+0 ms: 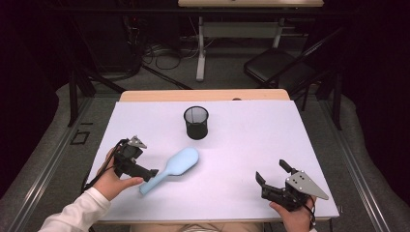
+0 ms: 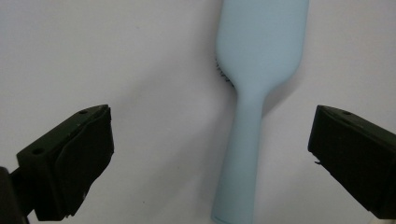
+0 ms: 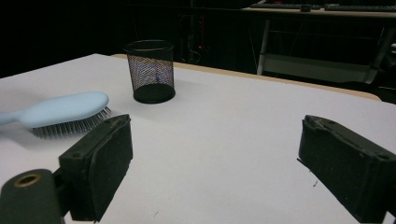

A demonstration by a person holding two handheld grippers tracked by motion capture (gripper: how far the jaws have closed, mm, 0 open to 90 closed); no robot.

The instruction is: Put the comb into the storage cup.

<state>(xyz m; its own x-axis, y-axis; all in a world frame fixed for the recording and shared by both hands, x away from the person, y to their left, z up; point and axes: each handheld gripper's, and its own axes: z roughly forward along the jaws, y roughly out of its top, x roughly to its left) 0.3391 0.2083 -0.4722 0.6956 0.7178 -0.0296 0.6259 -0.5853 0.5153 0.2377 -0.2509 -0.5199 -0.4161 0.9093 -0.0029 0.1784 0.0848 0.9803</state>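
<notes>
A light blue hairbrush lies bristles down on the white table, left of centre, with its handle toward the near left. My left gripper hovers over the handle end, open. In the left gripper view the handle runs up between the wide-apart jaws of the left gripper, touching neither. My right gripper rests open and empty near the front right corner. The right gripper view shows that gripper, with the brush far to its left.
A black mesh cup stands upright behind the brush, near the table's middle back, also seen from the right gripper as the mesh cup. Beyond the table's wooden back edge are a dark chair, desk legs and floor cables.
</notes>
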